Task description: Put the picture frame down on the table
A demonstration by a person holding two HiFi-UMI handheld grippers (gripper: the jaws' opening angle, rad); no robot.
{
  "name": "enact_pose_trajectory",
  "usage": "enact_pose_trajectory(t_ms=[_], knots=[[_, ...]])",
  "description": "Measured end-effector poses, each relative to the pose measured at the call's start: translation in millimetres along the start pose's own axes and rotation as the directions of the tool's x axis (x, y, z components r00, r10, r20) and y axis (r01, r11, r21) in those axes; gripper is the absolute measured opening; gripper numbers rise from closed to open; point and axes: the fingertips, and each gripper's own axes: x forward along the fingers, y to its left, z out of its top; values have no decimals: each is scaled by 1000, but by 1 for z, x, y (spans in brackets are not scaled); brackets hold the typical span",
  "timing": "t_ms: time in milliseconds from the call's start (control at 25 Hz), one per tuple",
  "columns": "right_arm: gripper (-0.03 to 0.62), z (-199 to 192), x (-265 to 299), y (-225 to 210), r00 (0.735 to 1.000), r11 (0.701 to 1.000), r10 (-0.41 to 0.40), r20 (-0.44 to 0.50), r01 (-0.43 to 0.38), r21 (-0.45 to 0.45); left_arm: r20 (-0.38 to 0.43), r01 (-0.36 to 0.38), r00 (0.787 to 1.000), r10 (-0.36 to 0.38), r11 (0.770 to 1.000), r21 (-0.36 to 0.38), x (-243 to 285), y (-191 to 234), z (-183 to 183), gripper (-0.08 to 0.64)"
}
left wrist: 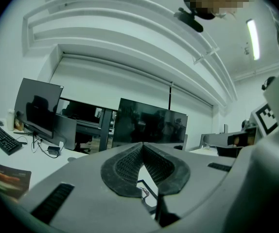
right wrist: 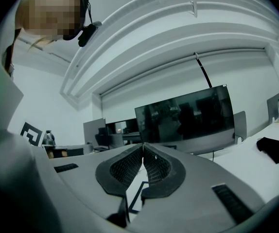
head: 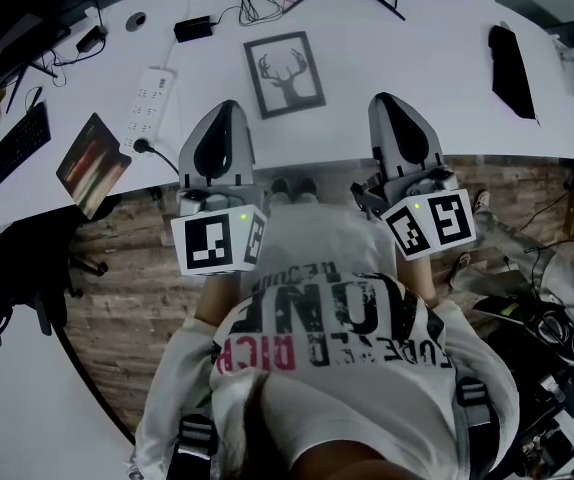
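**Head view.** The dark-edged rectangular picture frame with a stag silhouette (head: 284, 73) is seen lying flat on the white table (head: 417, 38). It is placed ahead of and between the two grippers and is touched by neither. The left gripper (head: 219, 116) and the right gripper (head: 395, 106) are held over the near edge of the table.

**Gripper views.** The ribbed jaws of each gripper are seen pressed tip to tip, with nothing caught between them.

**Judgement.** The placing is judged complete, and the remaining hazards are judged slight. The light frame could be shoved toward the black cables (head: 257, 8) behind it by a careless forward sweep of either gripper. The lead of the white power strip (head: 153, 96), near the left gripper, could be snagged by that gripper.
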Motion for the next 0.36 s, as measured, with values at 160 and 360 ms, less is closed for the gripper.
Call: enact_pose_trajectory(t_ms=[160,360], knots=[[6,0,-2,0,1000,1000,-4,1,4,0,-1,1,1000,-1,1000,-1,-1,-1,0,3],[6,0,-3,0,1000,1000,-2,-1,2,2,-4,-1,1000,1,1000,0,-2,-1,0,3]])
